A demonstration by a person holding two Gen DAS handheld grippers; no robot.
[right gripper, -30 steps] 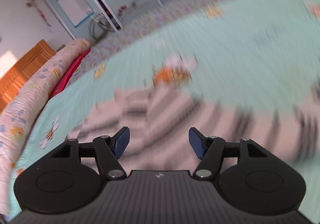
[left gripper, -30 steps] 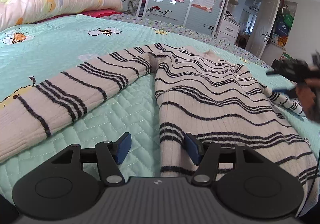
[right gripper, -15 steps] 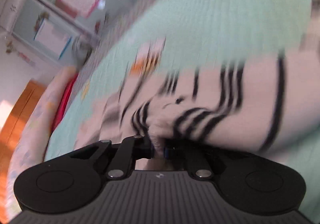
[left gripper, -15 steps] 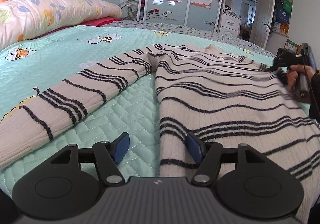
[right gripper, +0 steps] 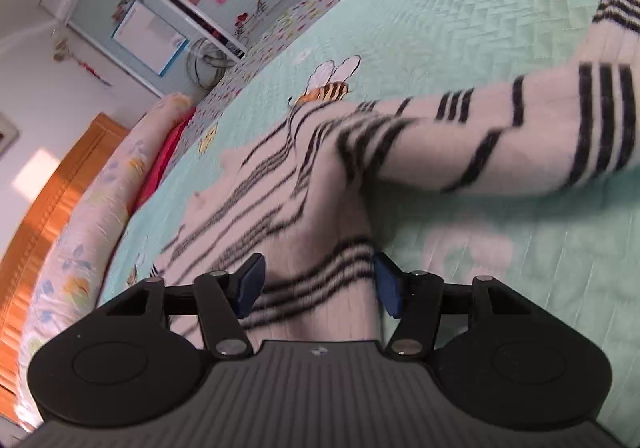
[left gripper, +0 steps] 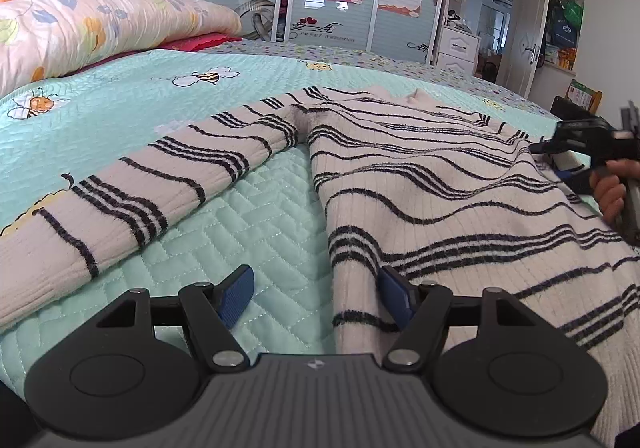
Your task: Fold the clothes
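We see the striped sweater spread flat on the bed's mint quilt, one sleeve stretched out to the left. Our left claw hovers low at the hem's left edge, jaws apart, gripping nothing. Our right claw is over the sweater's other side, jaws apart with knit lying between them, the right sleeve beyond.

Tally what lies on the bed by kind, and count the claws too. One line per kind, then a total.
Striped sweater: 1
Floral pillow: 1
Red cushion under the pillow: 1
Claws: 2, the left claw and the right claw, both open
Total: 5
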